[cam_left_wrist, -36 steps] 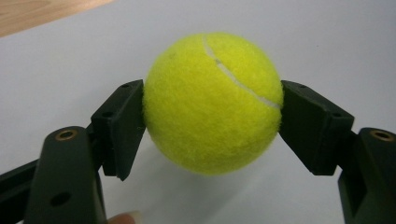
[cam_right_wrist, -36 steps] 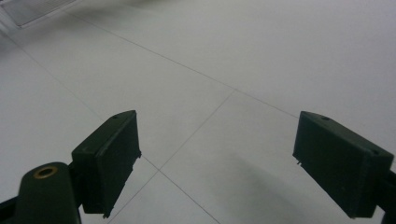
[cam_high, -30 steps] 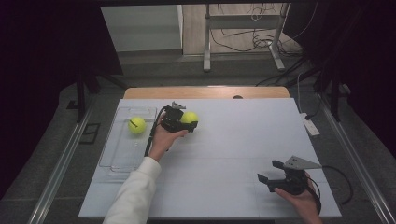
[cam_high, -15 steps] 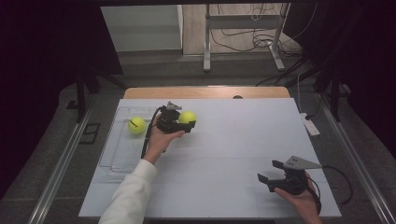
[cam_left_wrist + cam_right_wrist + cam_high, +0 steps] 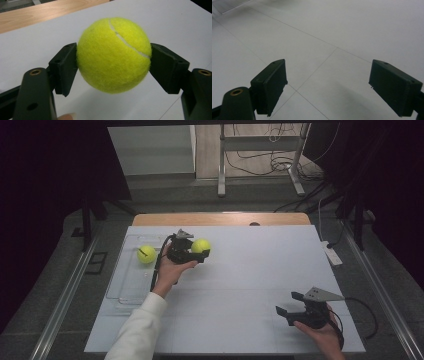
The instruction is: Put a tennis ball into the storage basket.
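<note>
- Here, the fuzzy yellow-green tennis ball sat clamped between the two black jaws of the left gripper, one pad pressed against each side, and it hung clear of the white tabletop beneath it.
- Being round, the ball had no long axis to speak of; its curved white seam ran from the top down toward the right-hand pad in the left gripper view.
- In the high view the same ball showed at the tip of the left gripper, which pointed toward the right across the table, over the far left part of the white surface.
- The person's left hand held that gripper from below, with a white sleeve running back to the near edge.
- Just to the left, a second yellow-green tennis ball lay inside a clear shallow plastic tray at the table's left side, apart from the held ball, with the gripper body between the two.
- The right gripper, held by the person's right hand, was near the table's near right corner, well apart from both balls.
- Its black jaws stood wide apart with nothing between them, as the right gripper view showed over bare white tabletop crossed by thin seam lines.
- A strip of bare wooden table edge ran along the far side, beyond the white surface.
- Nothing lay on the table between the held ball and the right gripper.
</note>
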The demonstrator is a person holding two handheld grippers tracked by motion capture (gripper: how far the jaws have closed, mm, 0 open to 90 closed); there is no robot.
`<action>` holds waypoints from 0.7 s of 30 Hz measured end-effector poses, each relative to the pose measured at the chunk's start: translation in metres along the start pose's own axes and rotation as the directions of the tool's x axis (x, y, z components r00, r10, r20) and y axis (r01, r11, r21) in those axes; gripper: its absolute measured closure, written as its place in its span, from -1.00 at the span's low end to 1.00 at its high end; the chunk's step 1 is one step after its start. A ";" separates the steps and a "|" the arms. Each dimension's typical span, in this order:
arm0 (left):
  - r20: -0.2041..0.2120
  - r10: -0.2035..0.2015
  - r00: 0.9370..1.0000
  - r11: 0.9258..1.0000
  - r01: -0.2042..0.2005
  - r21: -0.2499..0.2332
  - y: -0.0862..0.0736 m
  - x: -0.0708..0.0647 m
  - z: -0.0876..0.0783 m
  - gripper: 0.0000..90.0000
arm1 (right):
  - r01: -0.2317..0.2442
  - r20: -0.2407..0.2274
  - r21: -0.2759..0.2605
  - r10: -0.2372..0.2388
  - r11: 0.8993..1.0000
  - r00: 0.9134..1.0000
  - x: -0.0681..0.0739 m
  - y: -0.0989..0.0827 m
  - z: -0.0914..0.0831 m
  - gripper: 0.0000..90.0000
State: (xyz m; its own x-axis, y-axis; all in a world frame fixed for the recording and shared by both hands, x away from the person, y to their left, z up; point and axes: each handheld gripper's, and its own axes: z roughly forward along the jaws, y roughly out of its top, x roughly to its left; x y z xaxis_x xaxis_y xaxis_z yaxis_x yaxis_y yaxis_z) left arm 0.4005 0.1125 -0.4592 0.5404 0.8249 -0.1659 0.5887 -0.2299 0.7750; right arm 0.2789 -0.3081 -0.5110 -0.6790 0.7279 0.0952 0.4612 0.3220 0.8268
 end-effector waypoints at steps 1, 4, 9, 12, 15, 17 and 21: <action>0.003 -0.001 1.000 1.000 0.001 -0.002 0.000 0.000 -0.001 -0.39 | 0.000 0.000 0.000 0.000 1.000 1.000 0.000 0.000 0.000 -0.67; 0.003 0.000 1.000 1.000 0.000 -0.006 0.001 -0.001 -0.003 -0.39 | 0.001 0.000 0.001 -0.001 1.000 1.000 0.000 0.000 0.000 -0.67; 0.005 -0.003 1.000 1.000 0.003 -0.014 0.000 -0.001 -0.006 -0.39 | -0.001 0.001 0.000 0.001 1.000 1.000 0.000 0.000 0.000 -0.67; -0.001 -0.001 1.000 1.000 0.001 -0.018 0.001 0.000 -0.009 -0.39 | 0.000 0.001 0.001 0.000 1.000 1.000 0.000 0.000 0.000 -0.67; 0.003 0.000 1.000 1.000 0.001 -0.028 0.001 0.000 -0.015 -0.39 | 0.000 0.001 0.001 0.000 1.000 1.000 0.000 0.000 0.000 -0.67; 0.006 -0.001 1.000 0.999 0.001 -0.037 0.001 0.000 -0.018 -0.39 | 0.000 0.002 0.002 0.000 1.000 1.000 0.000 0.000 0.000 -0.67; 0.008 0.003 1.000 0.999 -0.002 -0.047 0.002 0.000 -0.024 -0.39 | 0.000 0.001 0.002 0.000 1.000 1.000 0.000 0.000 0.000 -0.67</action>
State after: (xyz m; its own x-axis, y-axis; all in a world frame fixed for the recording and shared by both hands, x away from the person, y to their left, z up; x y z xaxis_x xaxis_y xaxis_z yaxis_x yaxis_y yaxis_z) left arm 0.3872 0.1241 -0.4436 0.5471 0.8198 -0.1689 0.5583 -0.2071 0.8033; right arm 0.2789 -0.3079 -0.5111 -0.6781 0.7289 0.0946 0.4624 0.3230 0.8258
